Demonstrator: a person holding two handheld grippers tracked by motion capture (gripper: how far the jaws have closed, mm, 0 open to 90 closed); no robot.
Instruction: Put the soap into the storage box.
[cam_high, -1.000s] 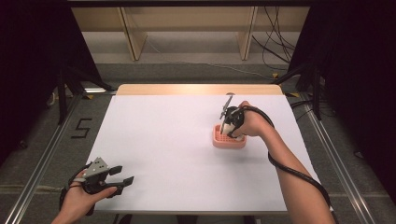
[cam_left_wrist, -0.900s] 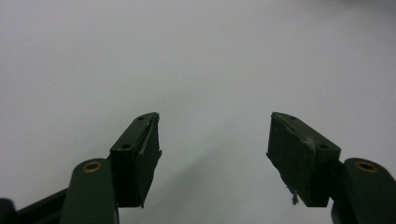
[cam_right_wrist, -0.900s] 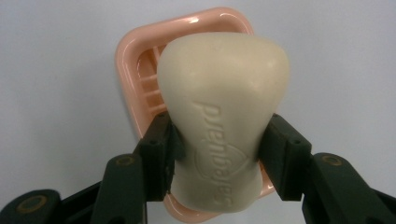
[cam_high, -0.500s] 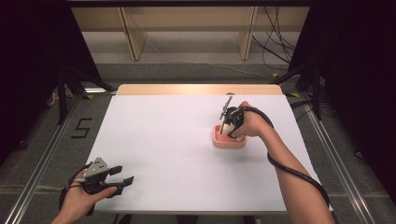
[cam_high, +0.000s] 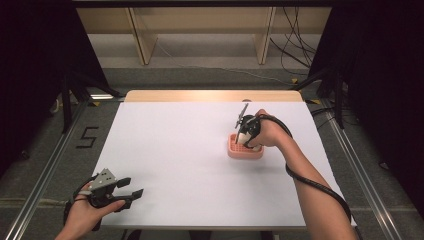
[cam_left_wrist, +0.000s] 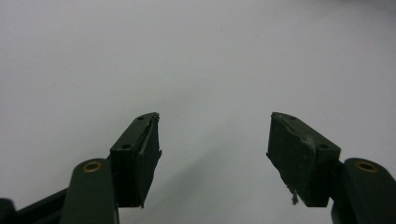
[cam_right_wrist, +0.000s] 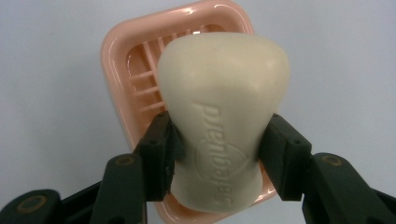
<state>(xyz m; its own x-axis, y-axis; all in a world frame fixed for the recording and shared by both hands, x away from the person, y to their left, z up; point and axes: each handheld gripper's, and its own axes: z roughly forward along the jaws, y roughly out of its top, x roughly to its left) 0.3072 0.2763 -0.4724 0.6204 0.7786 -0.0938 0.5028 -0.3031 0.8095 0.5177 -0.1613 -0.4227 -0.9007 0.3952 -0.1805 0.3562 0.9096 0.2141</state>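
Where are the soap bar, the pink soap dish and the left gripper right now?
soap bar (cam_right_wrist: 224, 93), right gripper view, its upper face.
pink soap dish (cam_right_wrist: 140, 60), right gripper view, slatted floor.
left gripper (cam_high: 134, 186), high view, between its fingertips.

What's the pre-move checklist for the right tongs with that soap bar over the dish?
1. Grip on soap bar: right tongs pinch it on both narrow sides, pads pressed in. Ok.
2. Soap over the pink soap dish: the bar lies within the rim outline in the right gripper view. Ok.
3. Soap seated on the dish grid: the bar hides the contact. Cannot tell.
4. Dish position: flat on the white table, well inside the edges. Ok.
5. Left tongs: open, nothing between them, parked near the table's front left corner, far from the dish. Ok.
6. Cable from the right tongs runs back along the forearm, away from the dish. Ok.
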